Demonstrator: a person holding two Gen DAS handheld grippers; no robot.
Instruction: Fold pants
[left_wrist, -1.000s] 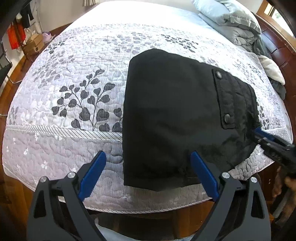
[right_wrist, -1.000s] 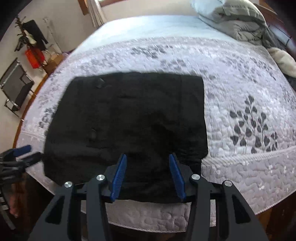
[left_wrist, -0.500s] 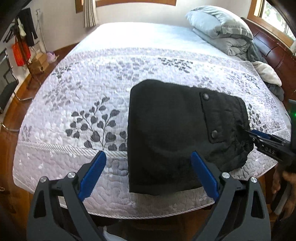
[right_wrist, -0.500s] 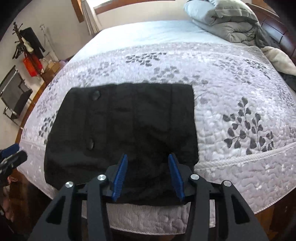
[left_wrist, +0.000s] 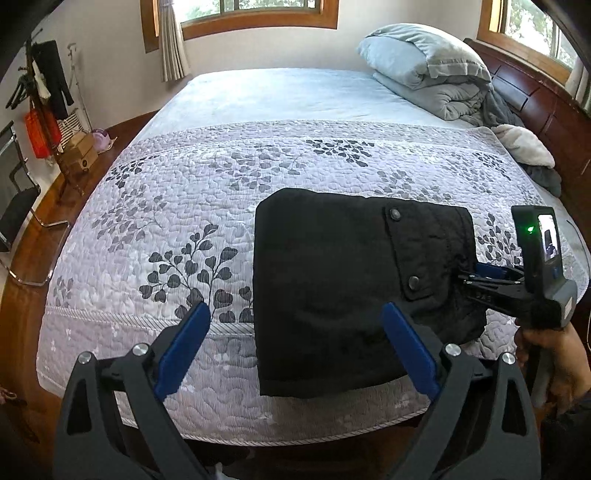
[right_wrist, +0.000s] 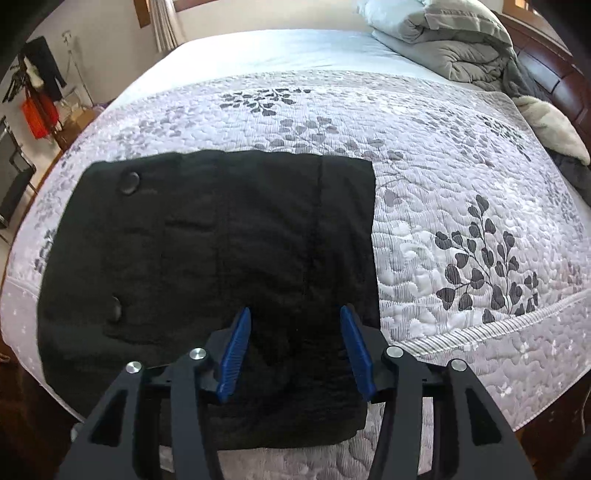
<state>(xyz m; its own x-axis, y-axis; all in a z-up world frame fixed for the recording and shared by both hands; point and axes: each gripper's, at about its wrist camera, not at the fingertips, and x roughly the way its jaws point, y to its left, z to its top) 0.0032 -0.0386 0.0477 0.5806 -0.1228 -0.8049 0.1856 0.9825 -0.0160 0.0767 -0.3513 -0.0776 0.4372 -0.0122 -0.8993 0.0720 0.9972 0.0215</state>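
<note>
The black pants (left_wrist: 332, 280) lie folded into a thick rectangle on the quilt (left_wrist: 177, 206), near the foot edge of the bed, with two snap buttons showing on a pocket flap. My left gripper (left_wrist: 295, 332) hangs open and wide above the pants' near left corner, holding nothing. At the pants' right edge my right gripper (left_wrist: 471, 273), held by a hand (left_wrist: 557, 354), points its tips at the cloth. In the right wrist view the right gripper (right_wrist: 295, 310) hovers over the pants (right_wrist: 207, 251) with its jaws opening and no cloth pinched between the pads.
A folded grey duvet and pillow (left_wrist: 424, 66) sit at the head of the bed by the wooden headboard (left_wrist: 535, 99). Loose white and grey clothes (left_wrist: 528, 147) lie at the right edge. A coat rack (left_wrist: 44, 92) and a chair (left_wrist: 14, 199) stand left of the bed.
The left wrist view has risen and tilted up, so the pants look smaller and the windows show. The right gripper's jaws have spread a little. The left gripper has left the right wrist view.
</note>
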